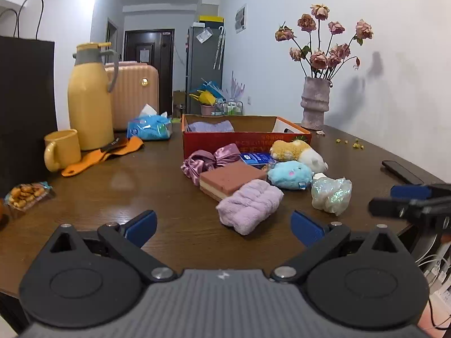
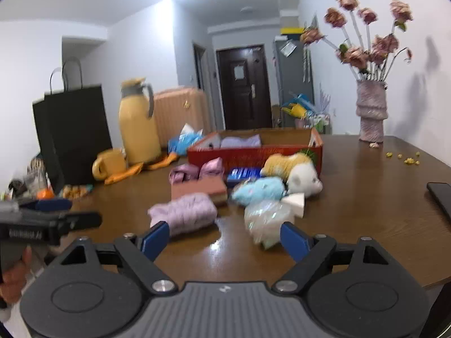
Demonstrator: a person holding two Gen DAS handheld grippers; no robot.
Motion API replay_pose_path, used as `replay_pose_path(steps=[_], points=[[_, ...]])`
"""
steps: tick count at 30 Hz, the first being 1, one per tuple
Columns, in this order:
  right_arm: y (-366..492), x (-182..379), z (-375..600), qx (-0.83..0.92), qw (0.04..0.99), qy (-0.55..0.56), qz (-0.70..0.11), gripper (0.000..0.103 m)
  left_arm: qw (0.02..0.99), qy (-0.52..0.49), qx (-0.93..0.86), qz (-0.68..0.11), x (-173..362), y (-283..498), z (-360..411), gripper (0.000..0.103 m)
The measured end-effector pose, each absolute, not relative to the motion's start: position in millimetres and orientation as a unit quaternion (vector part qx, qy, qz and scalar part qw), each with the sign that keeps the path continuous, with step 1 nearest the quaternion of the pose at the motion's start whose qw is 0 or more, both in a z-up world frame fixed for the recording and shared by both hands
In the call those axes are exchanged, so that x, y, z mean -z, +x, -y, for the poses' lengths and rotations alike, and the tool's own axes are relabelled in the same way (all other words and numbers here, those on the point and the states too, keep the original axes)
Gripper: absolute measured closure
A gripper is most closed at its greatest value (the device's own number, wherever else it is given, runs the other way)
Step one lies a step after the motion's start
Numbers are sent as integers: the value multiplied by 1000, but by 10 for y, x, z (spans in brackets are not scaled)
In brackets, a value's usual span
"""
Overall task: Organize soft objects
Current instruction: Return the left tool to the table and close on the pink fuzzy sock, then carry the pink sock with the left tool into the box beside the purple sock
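Approaching with both tongs (image 1: 222, 226) (image 2: 224, 239) apart and empty; lavender towel (image 1: 249, 204) warranted a centred grip for the red box (image 1: 245, 138).

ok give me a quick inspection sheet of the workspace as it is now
surface: brown wooden table, glossy.
job's things: lilac towel roll, sponge block, satin bow, blue plush, yellow-white plush, pearly bag in front of red box; one lilac cloth already inside.
clutter: flask, mug, snack pack, tissue pack, vase, phone.
grippers: left gripper open, empty; right gripper open, empty.
cables: white cables off the table edge.
surroundings: suitcase, door, fridge.
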State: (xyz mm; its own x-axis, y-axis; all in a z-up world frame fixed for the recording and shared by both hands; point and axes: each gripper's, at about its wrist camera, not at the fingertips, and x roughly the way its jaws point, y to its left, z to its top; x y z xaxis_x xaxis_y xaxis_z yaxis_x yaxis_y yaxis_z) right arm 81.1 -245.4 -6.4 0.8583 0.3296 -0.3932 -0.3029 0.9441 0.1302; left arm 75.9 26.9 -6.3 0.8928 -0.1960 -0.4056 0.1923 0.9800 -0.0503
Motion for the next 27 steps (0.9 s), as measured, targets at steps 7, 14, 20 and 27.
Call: replay_pose_path(steps=[7, 14, 20, 27], points=[[1030, 189, 2351, -183, 955, 49, -227, 26, 965, -19, 87, -246, 209, 998, -216, 0], [1657, 289, 2110, -205, 944, 50, -253, 42, 943, -91, 89, -308, 332, 1547, -255, 41], [2295, 329, 1952, -223, 931, 66, -280, 51, 918, -144, 85, -360, 466, 1994, -363, 62], [2474, 444, 1808, -232, 920, 65, -308, 60, 915, -173, 111, -349, 444, 2147, -579, 60]])
